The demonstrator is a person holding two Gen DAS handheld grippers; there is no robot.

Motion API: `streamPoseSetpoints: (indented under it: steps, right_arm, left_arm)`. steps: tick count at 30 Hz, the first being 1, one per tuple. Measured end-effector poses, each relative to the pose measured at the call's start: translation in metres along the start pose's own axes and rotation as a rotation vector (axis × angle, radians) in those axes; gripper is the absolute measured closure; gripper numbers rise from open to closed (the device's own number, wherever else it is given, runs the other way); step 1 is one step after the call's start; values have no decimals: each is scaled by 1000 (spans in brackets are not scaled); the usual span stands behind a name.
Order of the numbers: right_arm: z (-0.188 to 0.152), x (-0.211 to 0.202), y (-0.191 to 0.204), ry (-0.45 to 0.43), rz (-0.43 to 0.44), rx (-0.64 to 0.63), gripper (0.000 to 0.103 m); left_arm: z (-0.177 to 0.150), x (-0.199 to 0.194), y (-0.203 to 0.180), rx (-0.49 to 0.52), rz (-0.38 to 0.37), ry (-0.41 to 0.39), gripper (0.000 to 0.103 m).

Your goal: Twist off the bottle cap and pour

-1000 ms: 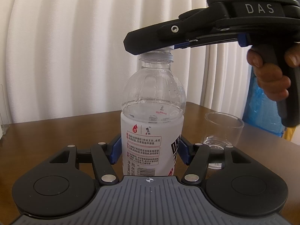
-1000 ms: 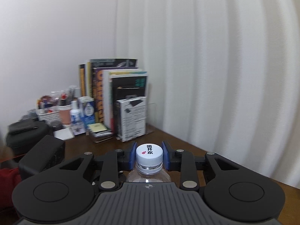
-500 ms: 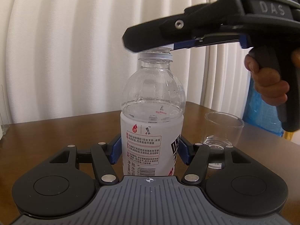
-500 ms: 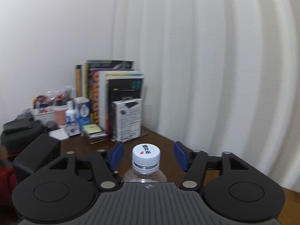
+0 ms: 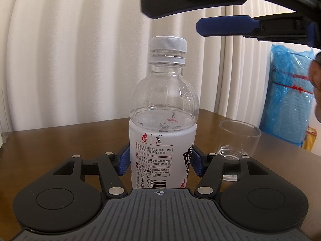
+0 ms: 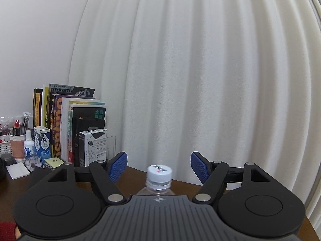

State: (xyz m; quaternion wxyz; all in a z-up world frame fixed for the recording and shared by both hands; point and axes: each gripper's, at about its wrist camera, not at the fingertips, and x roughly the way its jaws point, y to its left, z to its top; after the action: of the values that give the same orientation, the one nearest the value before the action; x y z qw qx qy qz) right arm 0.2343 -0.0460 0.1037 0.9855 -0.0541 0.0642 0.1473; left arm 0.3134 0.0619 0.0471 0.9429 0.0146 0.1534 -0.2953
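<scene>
Holding the bottle (image 5: 163,140) tight by its label, the left gripper (image 5: 160,160) keeps it upright on the table (image 5: 60,140), near the far edge. The right gripper (image 6: 158,165) hangs above the white cap (image 5: 168,43), its 2 blue pads (image 6: 118,165) apart but closing, touching nothing. A clear cup (image 5: 238,138) stands just beside the bottle.

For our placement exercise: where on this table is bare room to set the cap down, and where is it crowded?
Bare wood lies left of the bottle, toward the curtain. Right of it stands the glass. The books corner is crowded.
</scene>
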Motion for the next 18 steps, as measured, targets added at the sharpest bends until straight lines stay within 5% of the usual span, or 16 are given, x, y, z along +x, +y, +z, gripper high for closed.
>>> streamPoseSetpoints:
  steps: [7, 18]
  right_arm:
    - [-7, 8, 4, 53, -44, -5, 63]
    - [-6, 9, -6, 63, 4, -15, 71]
  left_arm:
    - [1, 1, 2, -4, -2, 1, 43]
    - [1, -1, 3, -8, -3, 6, 43]
